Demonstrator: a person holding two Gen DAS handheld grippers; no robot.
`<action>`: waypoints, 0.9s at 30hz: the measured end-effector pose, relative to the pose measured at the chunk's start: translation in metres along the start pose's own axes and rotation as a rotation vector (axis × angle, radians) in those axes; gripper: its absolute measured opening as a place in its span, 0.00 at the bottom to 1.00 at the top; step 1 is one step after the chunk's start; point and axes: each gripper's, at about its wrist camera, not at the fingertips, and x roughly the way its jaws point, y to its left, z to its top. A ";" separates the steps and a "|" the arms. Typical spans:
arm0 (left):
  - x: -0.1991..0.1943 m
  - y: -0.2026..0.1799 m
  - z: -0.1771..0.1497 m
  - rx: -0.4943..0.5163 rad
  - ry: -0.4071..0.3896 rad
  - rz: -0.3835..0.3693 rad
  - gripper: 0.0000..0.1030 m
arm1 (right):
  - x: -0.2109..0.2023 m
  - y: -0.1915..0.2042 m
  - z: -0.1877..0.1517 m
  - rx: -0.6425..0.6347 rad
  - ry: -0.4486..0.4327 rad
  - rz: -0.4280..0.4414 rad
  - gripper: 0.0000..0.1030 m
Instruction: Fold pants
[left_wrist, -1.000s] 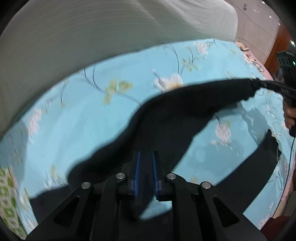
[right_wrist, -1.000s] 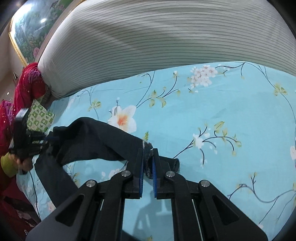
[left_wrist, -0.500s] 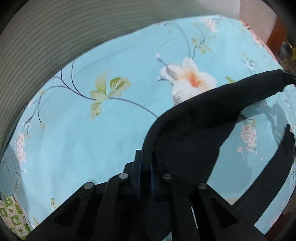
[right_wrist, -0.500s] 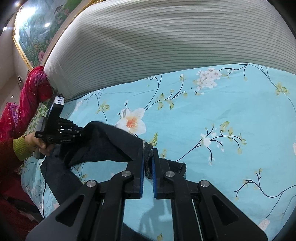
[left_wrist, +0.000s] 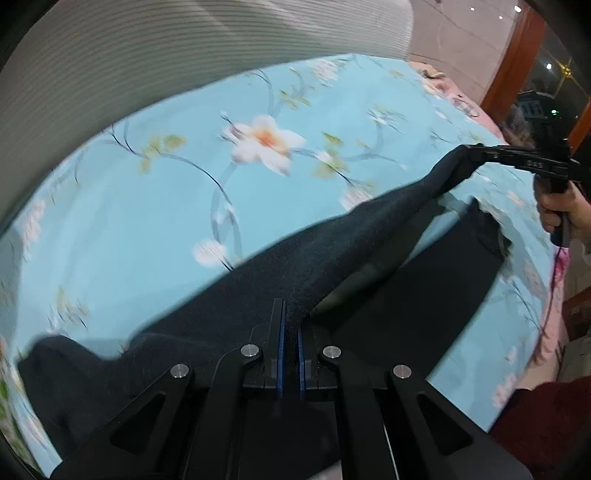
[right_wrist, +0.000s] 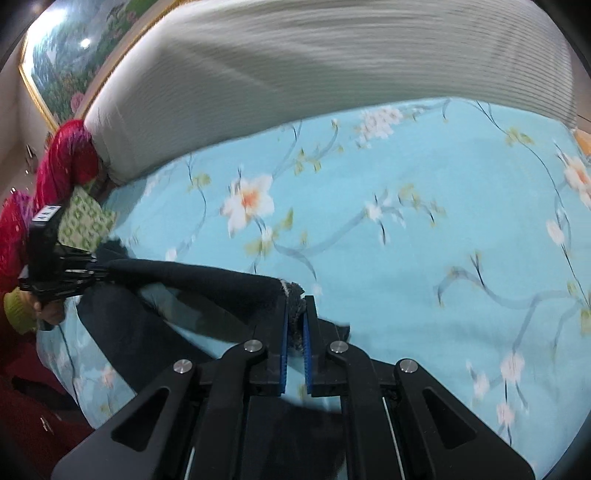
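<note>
Nearest to us, our left gripper (left_wrist: 290, 325) has its jaws pressed together on a fold of the dark pants (left_wrist: 280, 266), the blue pads nearly meeting with cloth pinched between them. Our right gripper (right_wrist: 295, 317) likewise pinches the pants (right_wrist: 207, 277) at a frayed, pale-edged hem that pokes up between its jaws.

From each set of jaws the fabric runs off sideways as a raised band toward the other gripper (seen from the left wrist, the right gripper (left_wrist: 471, 151) grips the far end up and to the right of our jaws, a hand (left_wrist: 561, 214) on its handle). Below that band, the rest of the pants lies on the bedsheet (left_wrist: 129, 229), spreading to both sides of the left jaws.

Beyond the jaws stretches the light blue flowered bedsheet (right_wrist: 406, 258), blurred in both views. Farther still, a pale striped pillow (right_wrist: 314, 74) lies across the head of the bed.
</note>
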 end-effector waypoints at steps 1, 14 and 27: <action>-0.006 -0.007 -0.009 0.004 -0.001 -0.006 0.03 | -0.003 0.001 -0.008 0.000 0.011 -0.006 0.07; -0.007 -0.055 -0.065 0.052 0.029 -0.058 0.03 | -0.028 0.019 -0.083 -0.076 0.119 -0.100 0.07; 0.010 -0.047 -0.102 -0.106 0.135 -0.058 0.47 | -0.022 0.016 -0.114 0.023 0.244 -0.241 0.39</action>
